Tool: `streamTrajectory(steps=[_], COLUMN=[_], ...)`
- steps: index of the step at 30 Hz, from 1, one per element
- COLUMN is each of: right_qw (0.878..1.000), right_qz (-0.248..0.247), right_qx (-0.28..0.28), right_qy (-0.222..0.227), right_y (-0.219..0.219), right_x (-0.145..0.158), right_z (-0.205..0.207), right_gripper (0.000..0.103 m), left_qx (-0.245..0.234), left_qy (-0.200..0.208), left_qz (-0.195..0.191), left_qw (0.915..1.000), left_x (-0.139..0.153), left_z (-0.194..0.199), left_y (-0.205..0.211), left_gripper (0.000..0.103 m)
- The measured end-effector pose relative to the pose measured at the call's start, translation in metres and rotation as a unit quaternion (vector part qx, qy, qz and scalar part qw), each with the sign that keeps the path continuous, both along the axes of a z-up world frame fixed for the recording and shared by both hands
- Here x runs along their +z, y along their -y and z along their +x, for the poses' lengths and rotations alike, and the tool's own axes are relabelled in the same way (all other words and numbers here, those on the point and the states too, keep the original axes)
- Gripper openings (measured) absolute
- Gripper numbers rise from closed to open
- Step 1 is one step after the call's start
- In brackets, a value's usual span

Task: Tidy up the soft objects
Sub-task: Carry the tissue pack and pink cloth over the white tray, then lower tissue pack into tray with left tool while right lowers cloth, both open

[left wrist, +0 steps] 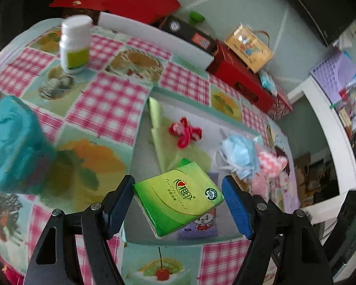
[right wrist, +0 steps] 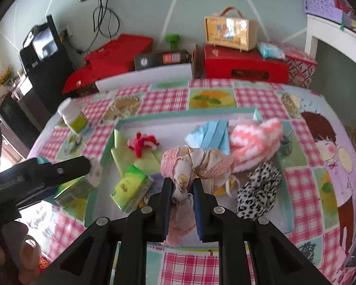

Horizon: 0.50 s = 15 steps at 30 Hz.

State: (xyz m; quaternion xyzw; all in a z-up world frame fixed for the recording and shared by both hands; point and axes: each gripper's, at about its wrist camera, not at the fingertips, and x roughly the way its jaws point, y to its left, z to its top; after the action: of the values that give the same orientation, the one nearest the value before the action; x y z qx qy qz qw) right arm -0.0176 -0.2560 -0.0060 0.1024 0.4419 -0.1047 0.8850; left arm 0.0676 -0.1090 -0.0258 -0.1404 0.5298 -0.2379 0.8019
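Note:
A shallow white tray with a teal rim (right wrist: pixel 178 115) lies on the checked tablecloth. In it are a green tissue pack (right wrist: pixel 130 191), a red yarn tie (right wrist: pixel 143 142) on a green cloth, blue face masks (right wrist: pixel 211 134), a pink-and-white fuzzy sock (right wrist: pixel 254 144) and a leopard-print cloth (right wrist: pixel 258 190). My right gripper (right wrist: pixel 182 190) is shut on a pink and beige fabric bundle (right wrist: pixel 197 163) over the tray. My left gripper (left wrist: pixel 178 204) is open, just above the green tissue pack (left wrist: pixel 178 194), which lies free between its jaws.
A white pill bottle (left wrist: pixel 74 42) stands on the table to the far left. A teal pack (left wrist: pixel 14 142) sits at the left edge. Red boxes (right wrist: pixel 244 64), a black box and a yellow case (right wrist: pixel 229 32) line the back. A white shelf (right wrist: pixel 334 35) stands at the right.

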Motion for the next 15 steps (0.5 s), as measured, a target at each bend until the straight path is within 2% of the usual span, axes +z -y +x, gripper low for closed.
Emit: streamTrajectory(steps=[5,9,13,15], right_qw=[1.0,0.999,0.999,0.999], right_qz=[0.002,0.003,-0.006,-0.009], right_qx=[0.003,0.003,0.002,0.003], right_qy=[-0.028,-0.036,-0.035,-0.033], right_y=[-0.001,-0.001,-0.003,-0.004], right_x=[-0.014,-0.019,-0.017,-0.016], right_z=[0.004,0.004,0.004,0.005], right_gripper=[0.021,0.022,0.038,0.04], left_qx=[-0.027,-0.036,-0.033,-0.031], left_qy=[-0.025,-0.021,-0.009,-0.007], left_qz=[0.0,-0.002,0.0,0.001], left_qw=[0.9993,0.9991,0.9994,0.9995], left_x=[-0.023,-0.022,-0.017,-0.017], left_z=[0.0,-0.003,-0.004,-0.003], left_y=[0.011,0.013,0.01,0.008], left_gripper=[0.076,0.077,0.077,0.077])
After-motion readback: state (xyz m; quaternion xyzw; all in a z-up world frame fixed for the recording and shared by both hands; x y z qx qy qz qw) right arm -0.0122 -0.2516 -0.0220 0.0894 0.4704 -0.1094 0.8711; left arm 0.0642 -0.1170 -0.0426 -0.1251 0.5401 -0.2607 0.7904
